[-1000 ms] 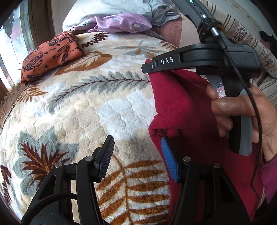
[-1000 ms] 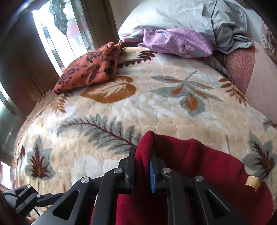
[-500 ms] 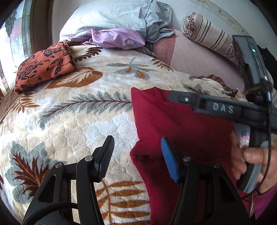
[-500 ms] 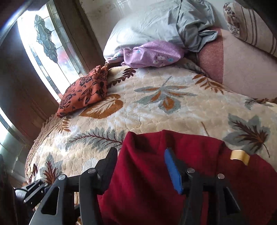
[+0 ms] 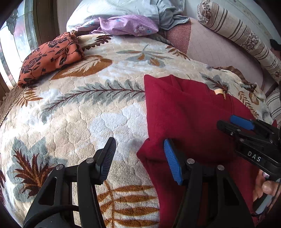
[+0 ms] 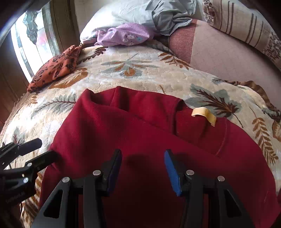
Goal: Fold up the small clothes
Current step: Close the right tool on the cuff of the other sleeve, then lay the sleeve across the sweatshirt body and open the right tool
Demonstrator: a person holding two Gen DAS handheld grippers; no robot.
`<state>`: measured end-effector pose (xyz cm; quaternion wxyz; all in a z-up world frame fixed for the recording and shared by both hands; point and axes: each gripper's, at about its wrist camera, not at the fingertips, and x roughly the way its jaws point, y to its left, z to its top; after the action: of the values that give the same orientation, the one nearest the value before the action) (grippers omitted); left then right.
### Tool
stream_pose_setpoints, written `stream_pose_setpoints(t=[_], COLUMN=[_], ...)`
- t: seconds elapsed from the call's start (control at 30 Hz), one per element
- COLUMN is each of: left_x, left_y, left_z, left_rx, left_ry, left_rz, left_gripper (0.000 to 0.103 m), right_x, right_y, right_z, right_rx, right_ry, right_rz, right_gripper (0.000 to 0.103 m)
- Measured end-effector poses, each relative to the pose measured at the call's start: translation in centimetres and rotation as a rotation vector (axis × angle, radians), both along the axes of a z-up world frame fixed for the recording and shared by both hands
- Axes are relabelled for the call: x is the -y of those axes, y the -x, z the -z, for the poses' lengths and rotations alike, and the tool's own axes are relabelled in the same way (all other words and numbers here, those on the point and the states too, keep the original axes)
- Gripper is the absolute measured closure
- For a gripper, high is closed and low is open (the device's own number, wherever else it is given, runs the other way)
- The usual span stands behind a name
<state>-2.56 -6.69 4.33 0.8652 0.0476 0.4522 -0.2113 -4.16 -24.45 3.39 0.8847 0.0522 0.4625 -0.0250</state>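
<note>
Your left gripper (image 5: pixel 139 157) hangs with its jaws apart and nothing pressed between them; the black pad sits over the leaf-patterned blanket (image 5: pixel 87 114) and the blue pad over the near left edge of the dark red garment (image 5: pixel 184 114), where a small corner of the cloth bulges out between the two fingers. Your right gripper (image 6: pixel 142 168) hovers above the middle of the same garment with its jaws parted and closing at this moment; the cloth lies beneath the pads, not pinched by them. In the left wrist view that right gripper comes in from the right edge, with your fingers (image 5: pixel 267 188) around its handle. The red garment lies spread on the blanket with a layer folded over across its upper part, and a cream label (image 6: pixel 203 114) shows near its far right side. Farther out, an orange floral cloth (image 5: pixel 49 57) rests near the window (image 6: pixel 31 40) at the blanket's far left corner, a lilac flowered cloth (image 5: pixel 126 24) lies against pale grey bedding (image 6: pixel 140 12) at the far end, and a striped bolster (image 5: pixel 237 33) runs along the pink mattress (image 5: pixel 219 52) on the right.
</note>
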Motion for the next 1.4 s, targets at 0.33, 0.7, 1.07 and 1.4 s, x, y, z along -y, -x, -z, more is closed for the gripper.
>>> stream_pose_setpoints(t=[0.33,0.7,1.07,1.4], left_x=[2.8,4.1,4.6,4.9], left_y=[2.0,2.3,2.3,2.1], left_z=[-1.0,0.3,0.5,0.6], left_rx=[0.021,0.01,0.03,0.035], left_ry=[0.035,-0.012,-0.034,-0.035], left_rz=[0.082,0.088,0.093,0.089], left_gripper=[0.045,0.045,0.045,0.045], right_x=[9.0,17.4,35.7,38.7], right_y=[9.4,14.1,17.2,21.2], right_z=[-2.1,-3.5,-2.1,0.3], right_rx=[-0.006,-0.027,-0.179,-0.127], right_ry=[0.143,-0.059,0.042,-0.073], right_rz=[0.293,0.411,0.872,0.915], right_gripper=[0.052,0.048,0.025,0.09])
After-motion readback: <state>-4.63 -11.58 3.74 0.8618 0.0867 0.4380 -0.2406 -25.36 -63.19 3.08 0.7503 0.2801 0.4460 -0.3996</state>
